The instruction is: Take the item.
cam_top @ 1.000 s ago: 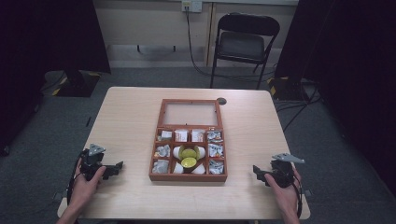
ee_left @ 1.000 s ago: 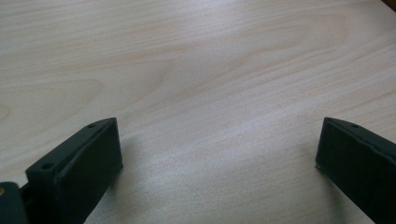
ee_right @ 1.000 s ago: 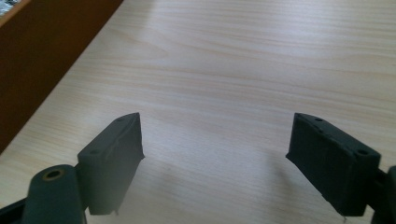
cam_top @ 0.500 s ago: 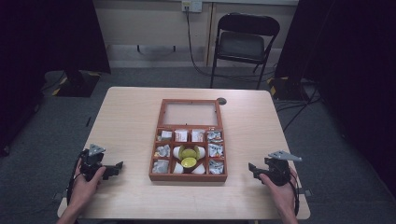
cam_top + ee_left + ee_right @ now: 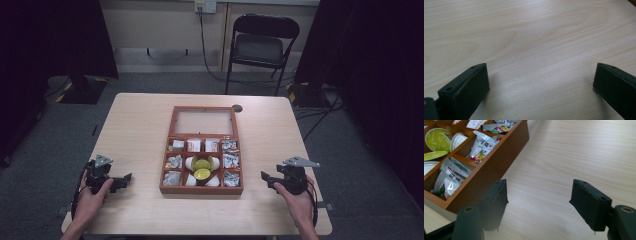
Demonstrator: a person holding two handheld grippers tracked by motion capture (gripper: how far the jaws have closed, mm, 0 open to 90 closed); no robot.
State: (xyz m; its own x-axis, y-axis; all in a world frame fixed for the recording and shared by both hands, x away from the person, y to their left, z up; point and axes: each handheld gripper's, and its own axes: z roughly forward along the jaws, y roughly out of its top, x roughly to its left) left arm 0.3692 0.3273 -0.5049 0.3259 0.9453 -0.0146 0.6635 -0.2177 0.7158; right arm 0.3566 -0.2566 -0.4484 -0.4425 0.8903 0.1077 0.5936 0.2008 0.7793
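A wooden compartment box (image 5: pixel 201 190) sits mid-table with its glass lid (image 5: pixel 203 121) folded open at the back. Its cells hold sachets (image 5: pixel 230 161), white cups and green-lidded capsules (image 5: pixel 202 173). My left gripper (image 5: pixel 125 179) rests on the table left of the box, and in the left gripper view it (image 5: pixel 539 72) stands wide open over bare wood. My right gripper (image 5: pixel 265 177) hovers right of the box and points at it. In the right gripper view it (image 5: pixel 537 187) is open beside the box's near corner (image 5: pixel 499 162). Its jaws have just been closing, with nothing between them.
A folding chair (image 5: pixel 260 47) stands beyond the table's far edge. A small dark round disc (image 5: pixel 237 108) lies by the lid's far right corner. Bare wood (image 5: pixel 140 130) spreads on both sides of the box. Cables trail on the floor at the right.
My right gripper has lifted a little and shifted left toward the box. The left hand and the box have stayed put.
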